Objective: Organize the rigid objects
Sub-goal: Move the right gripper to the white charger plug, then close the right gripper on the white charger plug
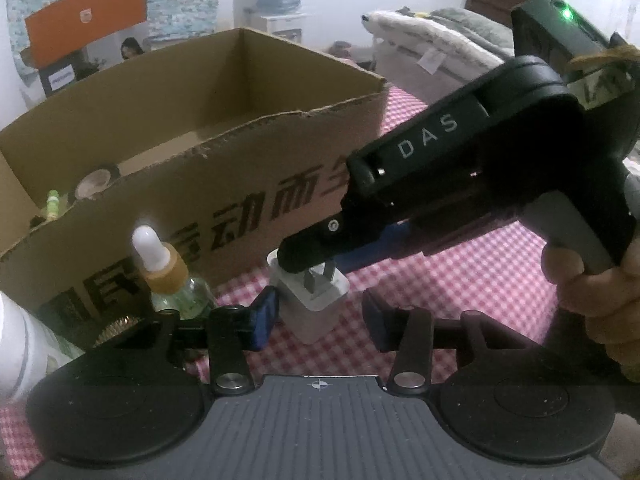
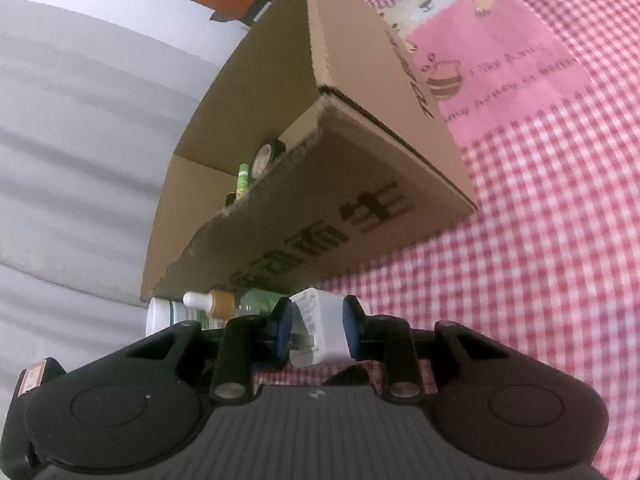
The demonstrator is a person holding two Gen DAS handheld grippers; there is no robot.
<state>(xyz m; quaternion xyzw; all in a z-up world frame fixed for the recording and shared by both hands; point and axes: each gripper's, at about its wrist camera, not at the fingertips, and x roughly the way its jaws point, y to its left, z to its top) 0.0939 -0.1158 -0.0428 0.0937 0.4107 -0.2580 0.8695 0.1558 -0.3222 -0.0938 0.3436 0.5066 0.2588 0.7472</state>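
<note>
Right gripper (image 2: 316, 330) jaws seemingly clamp the white charger (image 2: 318, 326); left gripper (image 1: 320, 318) jaws gape beside it.

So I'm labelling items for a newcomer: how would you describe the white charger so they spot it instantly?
Start at the cardboard box on the pink checked cloth. Before its printed front wall, the right claw holds the white charger. Unlike the dropper bottle beside it, it is a blocky cube with metal prongs.

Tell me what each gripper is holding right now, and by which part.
The right gripper clamps the white plug adapter across its body's flat sides, prongs pointing sideways. The left gripper holds nothing; its jaws are open.
</note>
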